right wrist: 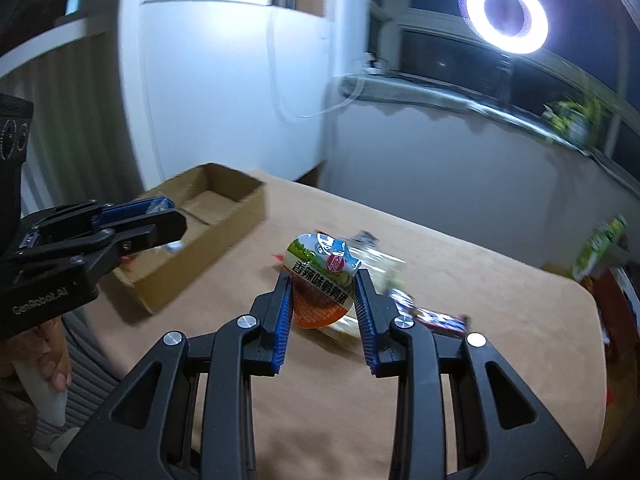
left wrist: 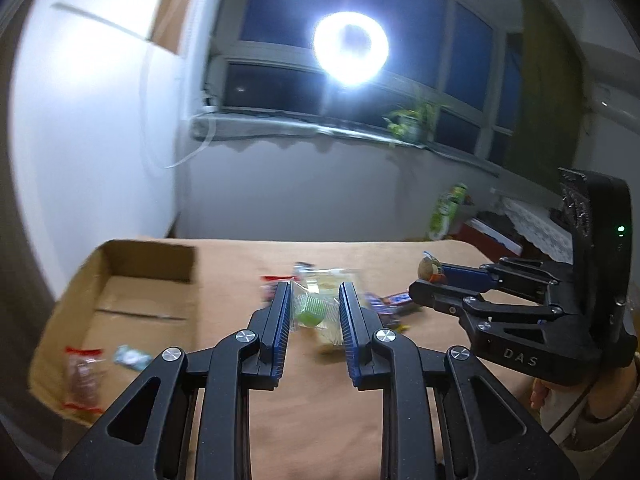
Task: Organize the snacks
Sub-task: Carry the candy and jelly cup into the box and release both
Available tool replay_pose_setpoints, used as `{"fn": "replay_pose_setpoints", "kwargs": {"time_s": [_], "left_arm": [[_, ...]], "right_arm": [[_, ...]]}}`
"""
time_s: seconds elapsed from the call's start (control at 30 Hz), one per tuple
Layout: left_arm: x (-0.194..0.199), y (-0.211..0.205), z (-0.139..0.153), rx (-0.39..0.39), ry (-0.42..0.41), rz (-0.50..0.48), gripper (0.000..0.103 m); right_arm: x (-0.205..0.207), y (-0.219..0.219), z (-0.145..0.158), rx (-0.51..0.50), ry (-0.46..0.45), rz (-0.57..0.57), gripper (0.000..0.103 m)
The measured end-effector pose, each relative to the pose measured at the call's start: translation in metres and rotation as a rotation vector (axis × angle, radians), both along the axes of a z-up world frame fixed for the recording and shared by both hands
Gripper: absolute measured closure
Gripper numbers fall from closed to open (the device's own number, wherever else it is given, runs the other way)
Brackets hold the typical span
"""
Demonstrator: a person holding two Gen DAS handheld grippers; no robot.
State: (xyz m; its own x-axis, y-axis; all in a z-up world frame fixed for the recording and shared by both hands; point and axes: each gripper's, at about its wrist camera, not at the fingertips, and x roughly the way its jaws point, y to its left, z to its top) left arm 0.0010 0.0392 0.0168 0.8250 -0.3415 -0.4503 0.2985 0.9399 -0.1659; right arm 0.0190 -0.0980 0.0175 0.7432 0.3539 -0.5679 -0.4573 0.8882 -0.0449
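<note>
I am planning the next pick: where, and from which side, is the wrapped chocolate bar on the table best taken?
Probably at its middle, across the narrow width, coming from above. The chocolate bar lies flat on the table and is long and thin, so its long sides offer parallel faces to clamp. The crimped wrapper ends would likely slip.

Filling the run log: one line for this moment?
left tool: holds green-cake packet | right tool: holds egg pack | box: two snacks inside
</note>
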Motion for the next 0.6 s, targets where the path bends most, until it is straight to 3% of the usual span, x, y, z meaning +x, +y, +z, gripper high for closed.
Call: {"fn": "replay_pose_setpoints", "kwargs": {"time_s": [0.37,0.6], "left_arm": [[-0.006,0.094,-0.018,0.014,0.026,0.204,0.081],[-0.002,0.127,-0.03,0.003,0.056,0.267,0.081]], "right_arm": [[0.014,0.117,-0.005,-0.033,0.005,0.229,0.072],[0.031,0.158,-0.009,-0.044,0.01,0.29,0.072]]}}
